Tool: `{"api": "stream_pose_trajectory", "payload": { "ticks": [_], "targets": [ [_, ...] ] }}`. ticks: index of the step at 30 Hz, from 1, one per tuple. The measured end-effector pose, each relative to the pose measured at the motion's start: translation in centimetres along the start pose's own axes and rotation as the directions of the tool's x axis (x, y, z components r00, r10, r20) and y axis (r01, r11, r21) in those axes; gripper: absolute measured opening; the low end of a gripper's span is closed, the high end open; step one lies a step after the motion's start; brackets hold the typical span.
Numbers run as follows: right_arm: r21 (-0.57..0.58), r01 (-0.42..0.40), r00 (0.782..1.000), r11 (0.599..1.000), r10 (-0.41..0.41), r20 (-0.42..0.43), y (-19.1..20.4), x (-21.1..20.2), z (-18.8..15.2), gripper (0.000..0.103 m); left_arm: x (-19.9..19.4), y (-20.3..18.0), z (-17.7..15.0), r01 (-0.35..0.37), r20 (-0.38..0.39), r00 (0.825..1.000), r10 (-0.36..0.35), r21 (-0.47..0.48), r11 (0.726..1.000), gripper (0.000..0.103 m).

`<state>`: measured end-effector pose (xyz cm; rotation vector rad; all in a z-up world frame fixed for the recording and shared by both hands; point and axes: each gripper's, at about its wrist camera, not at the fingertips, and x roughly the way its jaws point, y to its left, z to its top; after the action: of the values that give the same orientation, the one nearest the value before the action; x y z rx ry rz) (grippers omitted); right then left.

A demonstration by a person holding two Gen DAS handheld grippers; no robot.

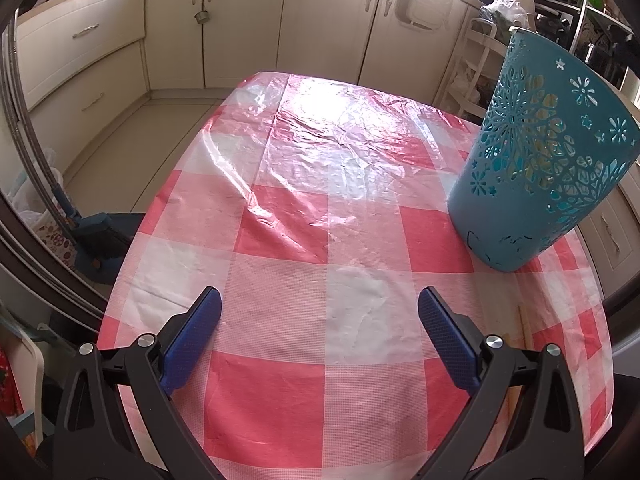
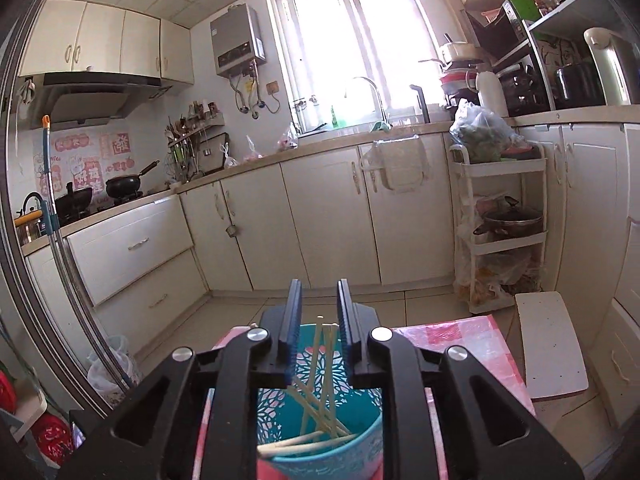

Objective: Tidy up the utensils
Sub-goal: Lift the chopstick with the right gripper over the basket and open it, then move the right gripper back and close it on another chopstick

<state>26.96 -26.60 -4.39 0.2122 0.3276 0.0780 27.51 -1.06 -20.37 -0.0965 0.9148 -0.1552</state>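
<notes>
A teal cut-out utensil holder (image 1: 540, 160) stands upright at the right side of the red-and-white checked tablecloth (image 1: 280, 400). My left gripper (image 1: 320, 296) hovers open over the cloth's near part, left of the holder, with nothing between its fingers. A pale wooden stick (image 1: 525, 328) lies on the cloth beside the right finger, partly hidden. In the right wrist view, my right gripper (image 2: 319, 284) is directly above the holder (image 2: 320, 466). Its jaws stand a narrow gap apart and press on nothing. Several pale chopsticks (image 2: 308, 439) lean inside the holder below it.
The table's far and left edges drop to a tiled floor. A blue broom and dustpan (image 1: 100, 236) lean at the left. A white tiered rack (image 2: 500, 240) and a white stool (image 2: 552, 344) stand beyond the table's right side. Cream kitchen cabinets (image 2: 328, 216) line the back.
</notes>
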Motion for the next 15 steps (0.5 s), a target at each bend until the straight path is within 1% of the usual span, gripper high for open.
{"api": "stream_pose_trajectory", "payload": {
  "ticks": [2,5,8,10,12,14,15],
  "targets": [
    [-0.022,-0.009,1.000,1.000,0.009,0.024,0.5,-2.1,0.2,0.028,0.0,0.0,0.0,-0.002,-0.001,1.000,0.002,0.002,1.000,0.095],
    [-0.061,-0.021,0.999,0.998,0.024,0.049,1.5,-5.5,-0.3,0.036,0.1,0.0,0.1,-0.005,-0.002,1.000,0.005,0.003,1.000,0.095],
    [-0.107,-0.031,0.999,0.994,0.032,0.011,2.5,-7.9,-2.2,0.040,0.1,0.0,0.0,-0.004,-0.002,1.000,0.004,0.003,1.000,0.095],
    [-0.126,-0.032,0.998,0.991,0.026,-0.051,2.9,-8.5,-4.3,0.040,0.1,0.0,0.0,-0.004,-0.001,1.000,0.004,0.003,1.000,0.095],
    [-0.121,-0.039,0.989,0.992,0.021,-0.146,3.0,-8.2,-6.9,0.040,0.1,0.0,0.1,-0.004,-0.001,1.000,0.004,0.003,1.000,0.095],
    [-0.109,-0.035,0.971,0.993,0.008,-0.240,2.8,-7.3,-9.1,0.040,0.1,0.0,0.1,-0.004,-0.001,1.000,0.004,0.004,1.000,0.095],
    [-0.098,-0.034,0.956,0.995,0.003,-0.295,2.6,-6.6,-10.2,0.040,0.1,0.0,0.0,-0.004,-0.001,1.000,0.004,0.003,1.000,0.095]
  ]
}}
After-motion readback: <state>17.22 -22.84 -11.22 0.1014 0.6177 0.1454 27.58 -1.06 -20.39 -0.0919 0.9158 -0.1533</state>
